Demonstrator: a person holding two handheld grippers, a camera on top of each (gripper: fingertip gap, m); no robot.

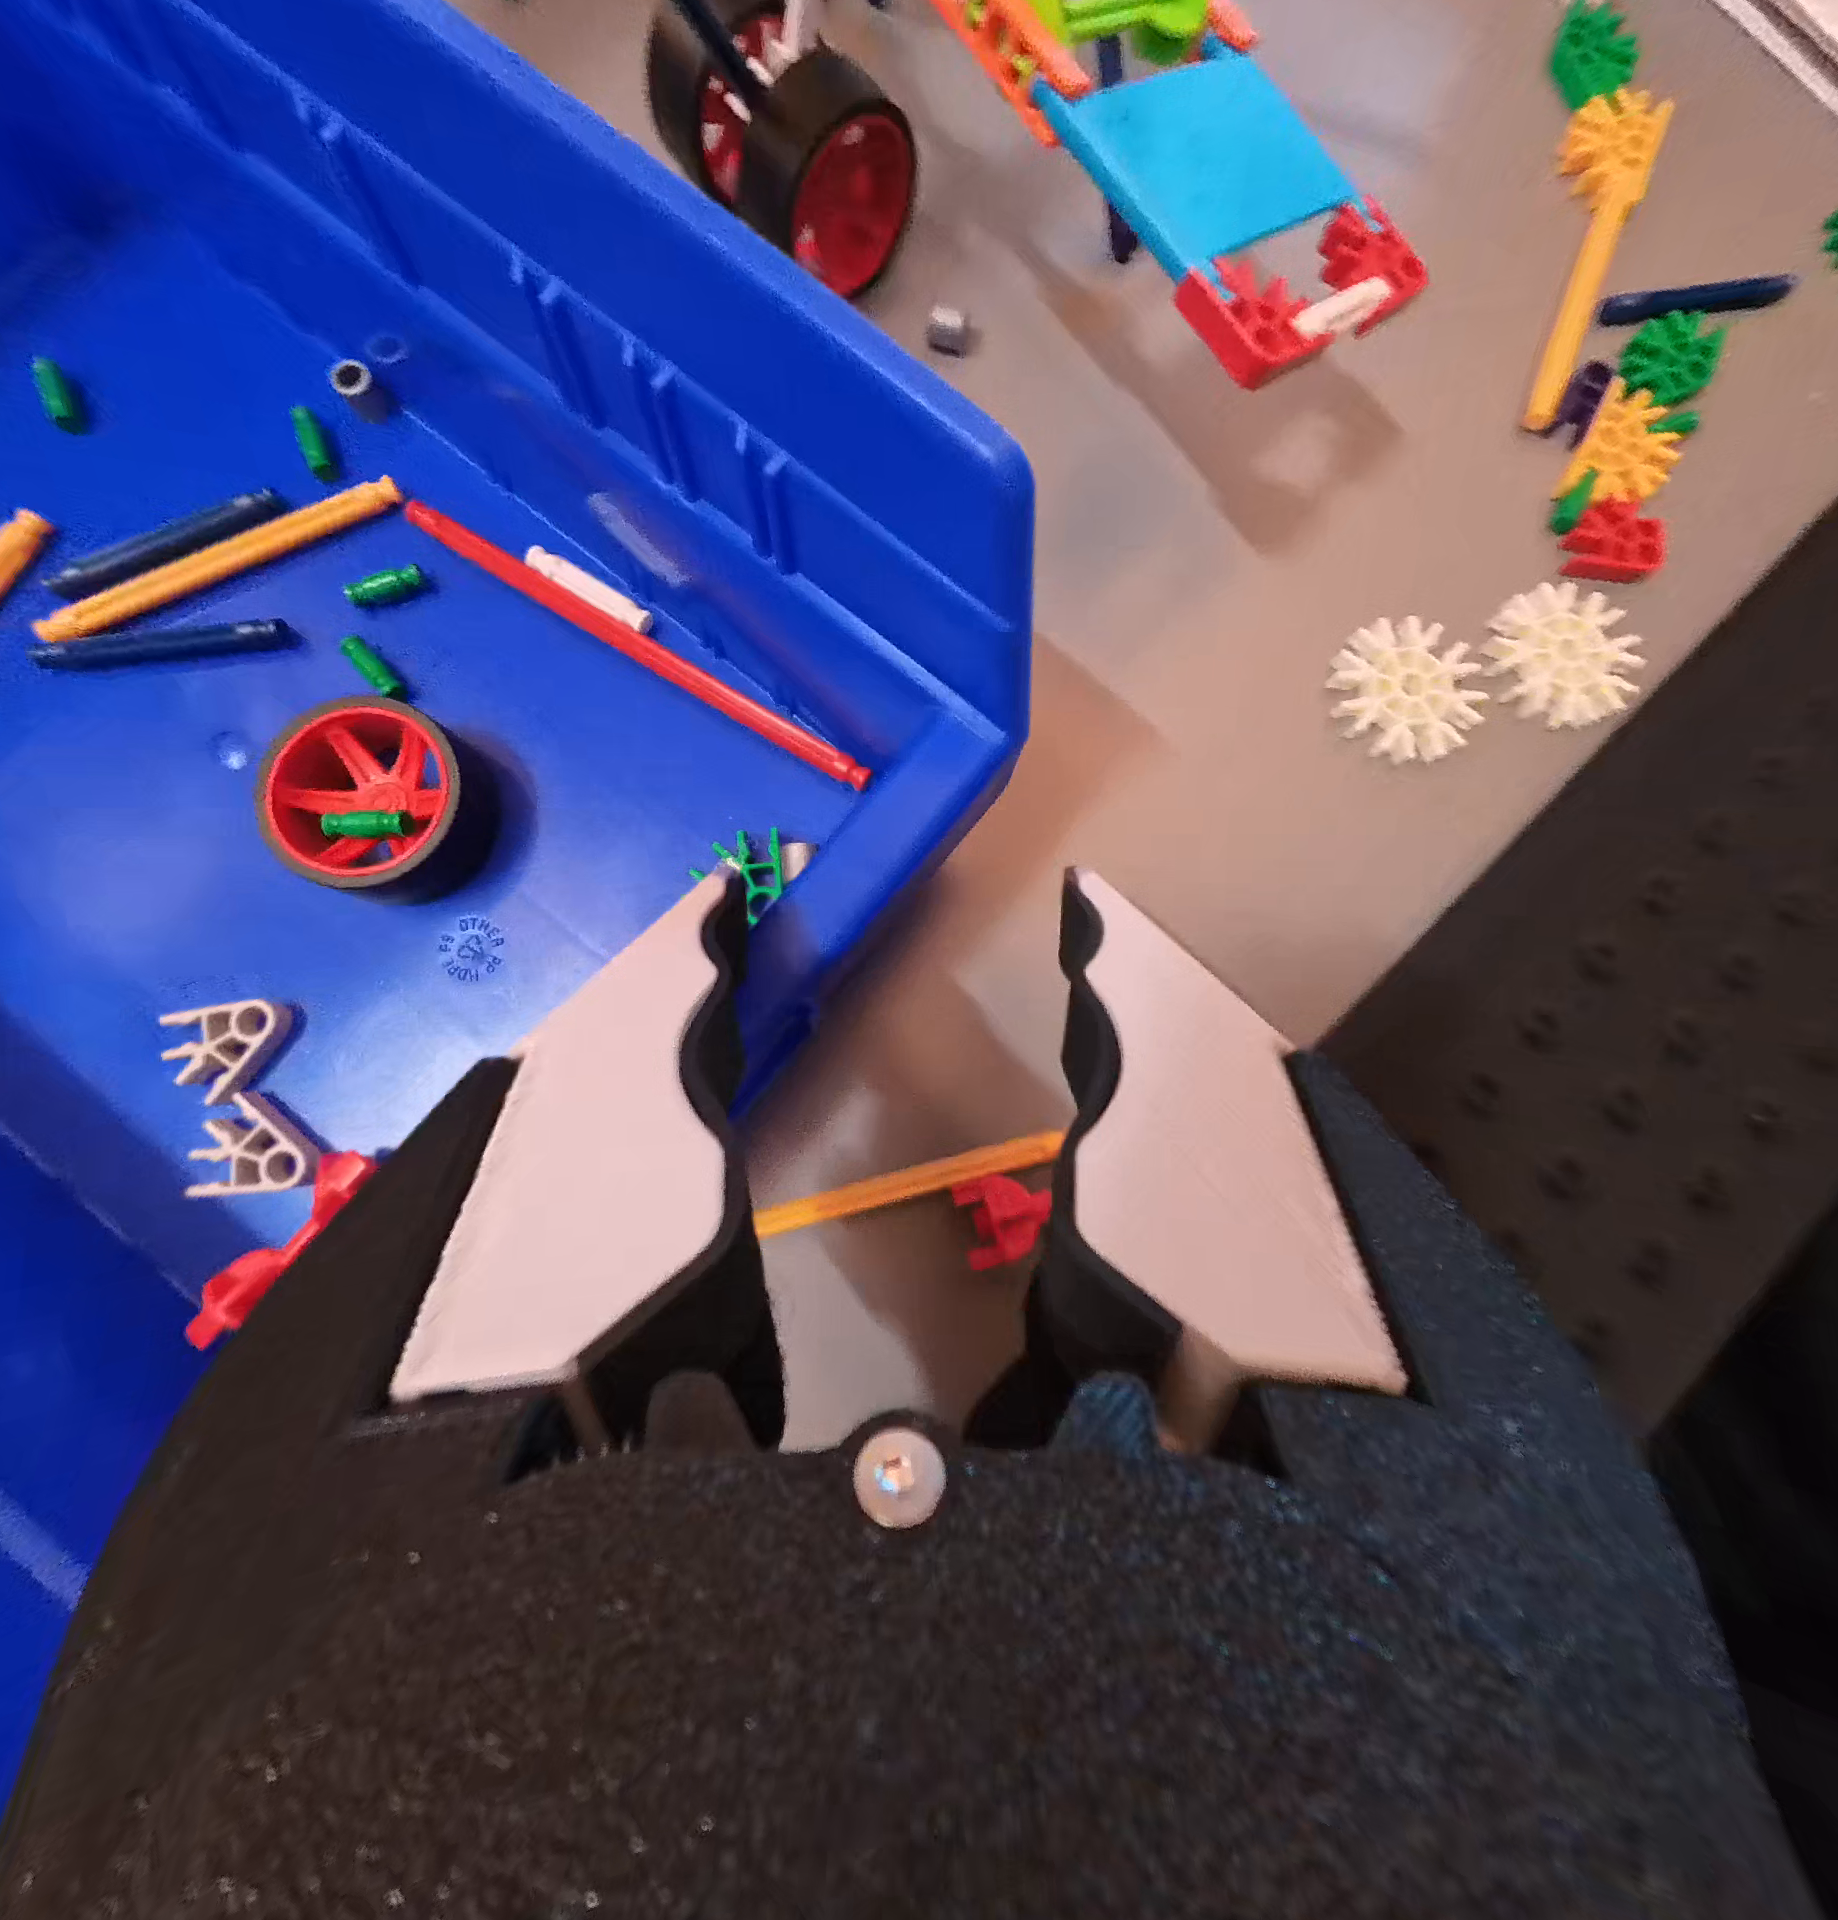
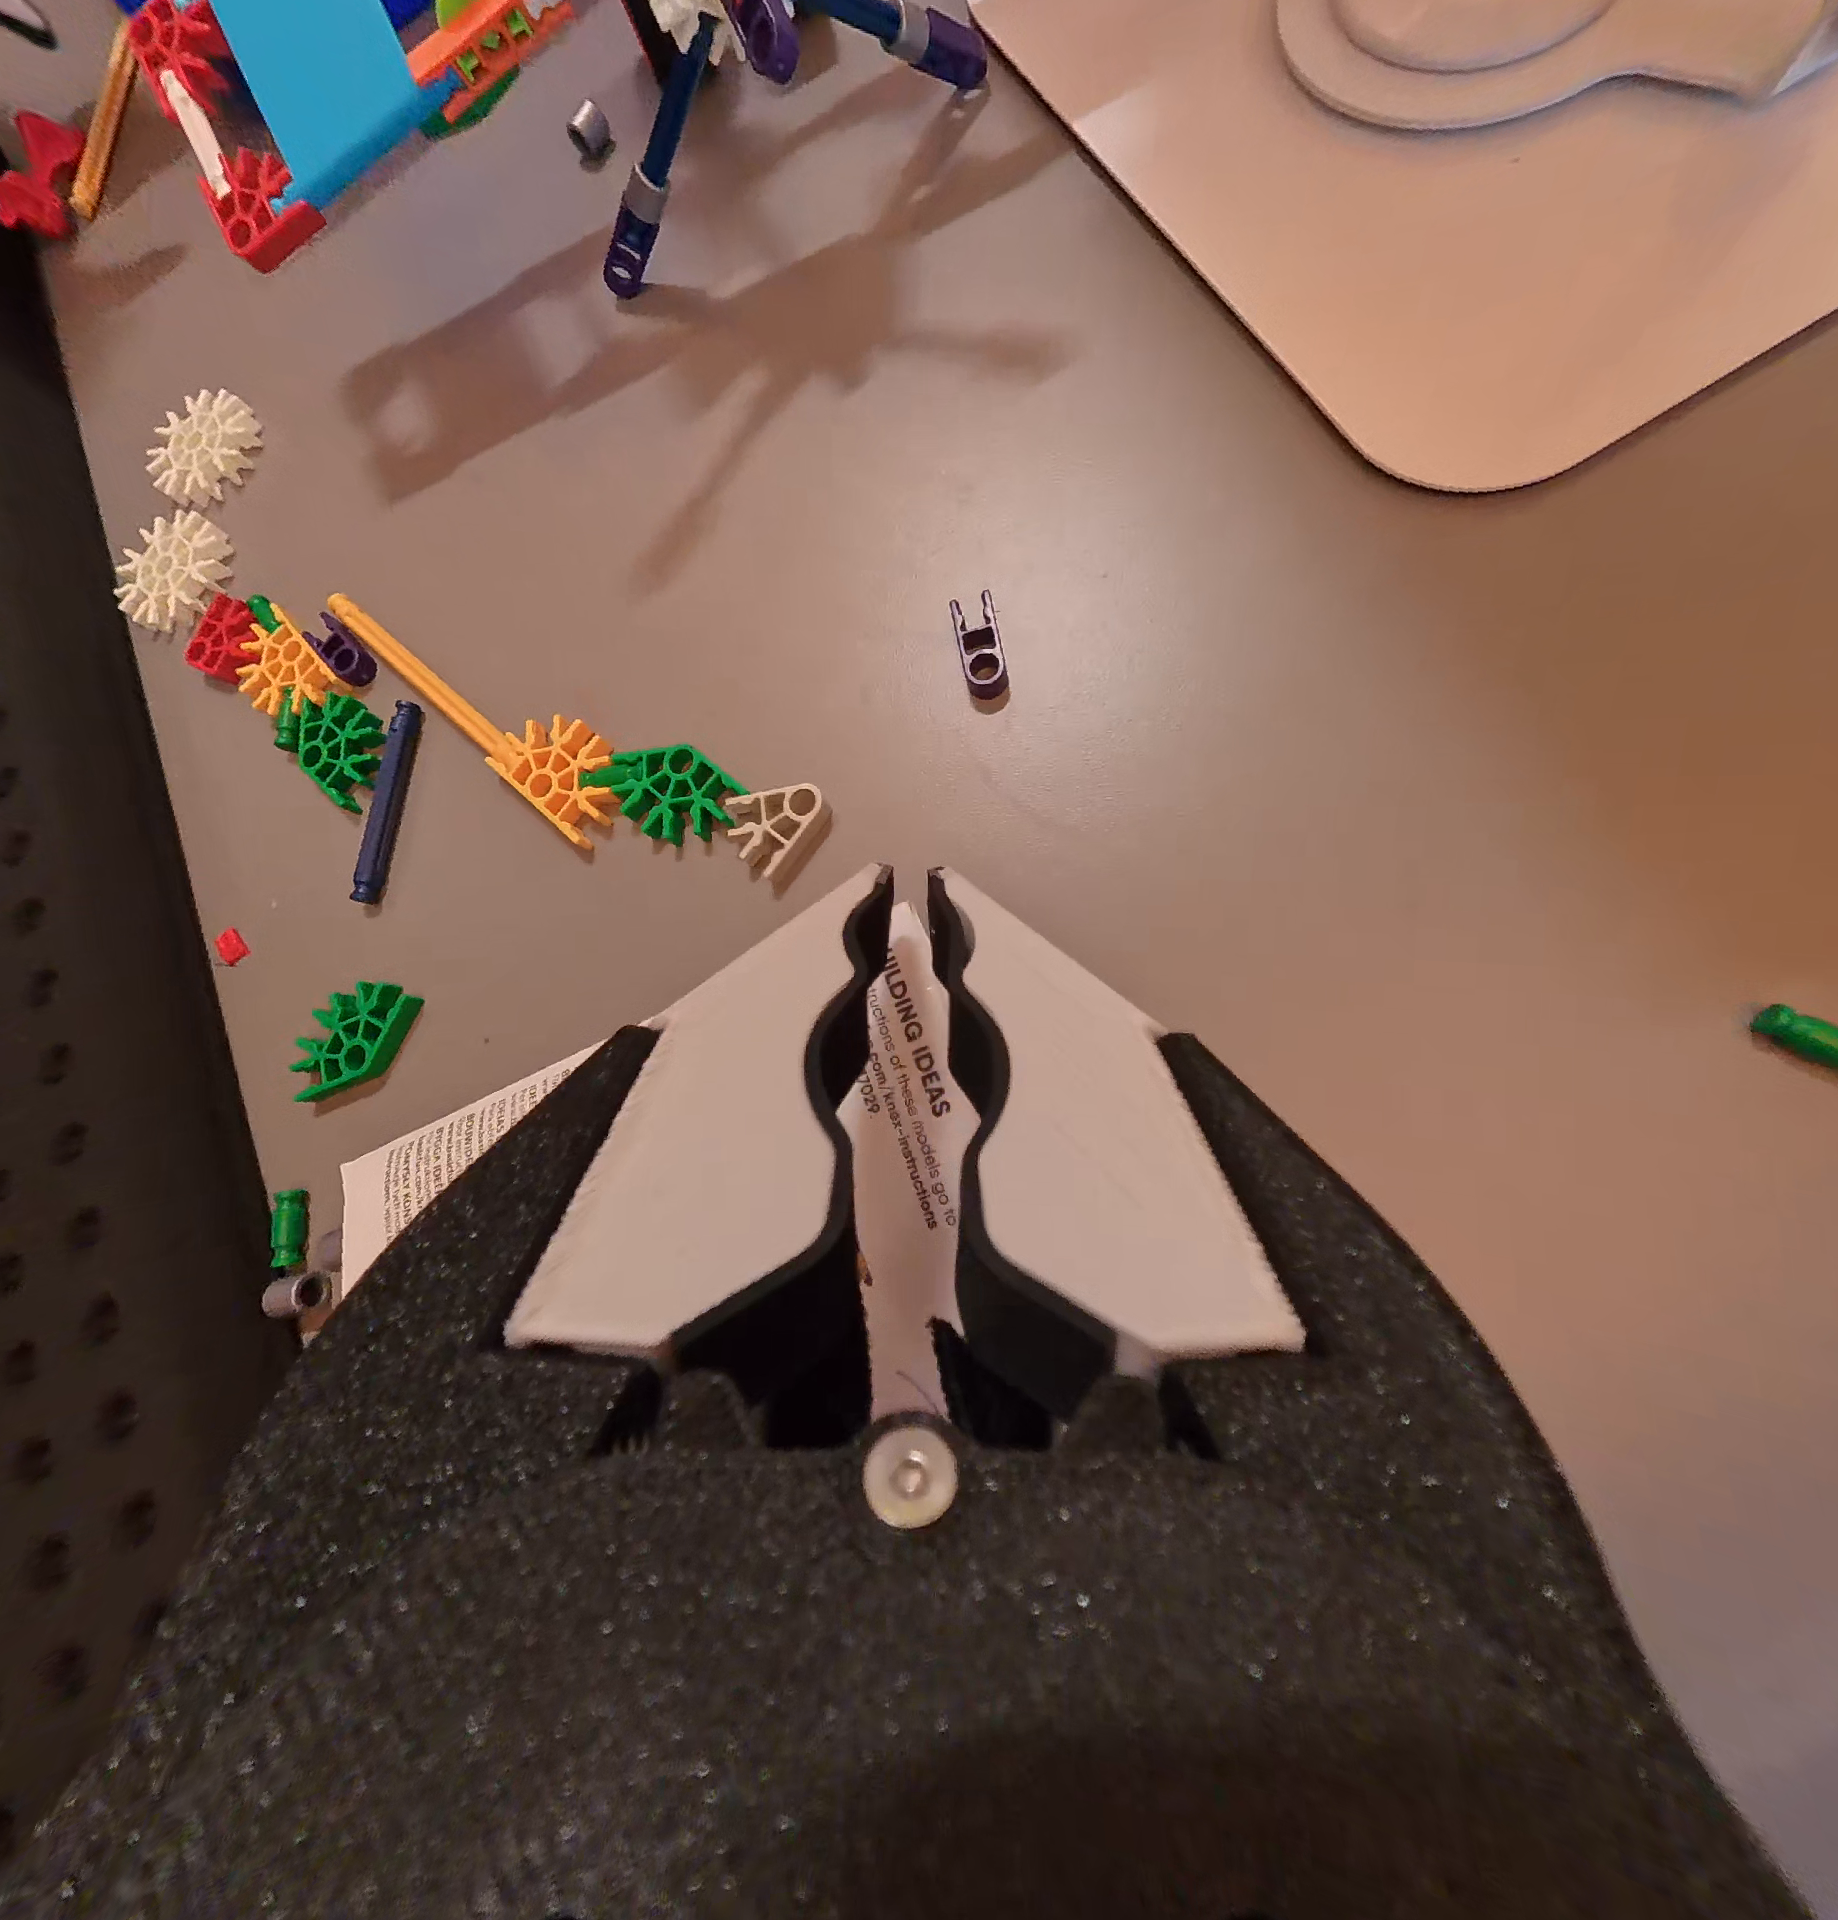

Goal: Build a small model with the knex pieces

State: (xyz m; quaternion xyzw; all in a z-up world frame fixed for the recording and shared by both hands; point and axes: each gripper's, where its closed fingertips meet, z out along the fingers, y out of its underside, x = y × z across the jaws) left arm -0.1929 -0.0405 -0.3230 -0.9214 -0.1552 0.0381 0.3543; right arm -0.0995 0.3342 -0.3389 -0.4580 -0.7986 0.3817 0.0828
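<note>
while the grey table (image 2: pixel 1206 727) carries everything, starting big: blue bin (image 1: pixel 686 364) tilted through the left wrist view, black perforated mat (image 1: pixel 1621 935) along the table's near edge, beige board (image 2: pixel 1517 260) at the far right corner.

left gripper (image 1: pixel 894 894) spread wide, holding nothing, straddling the bin's near corner with one finger inside the wall and one out over the table. right gripper (image 2: pixel 910 878) nearly together, just a slit at the tips, with a printed sheet (image 2: pixel 910 1091) showing in the gap. can't tell if pinched or just lying underneath.

half-built toy car (image 1: pixel 1206 177) at the far edge, cut off by the frame. red wheel (image 1: pixel 359 795) and long red rod (image 1: pixel 634 644) on the bin floor. orange rod (image 1: pixel 894 1184) and red connector (image 1: pixel 998 1221) on the table, partly hidden behind the left fingers. green connector (image 1: pixel 754 878) right at the inside fingertip, blurry, contact unclear. grey connector (image 2: pixel 785 826) just beside the right tips, purple clip (image 2: pixel 982 649) further out.
</note>
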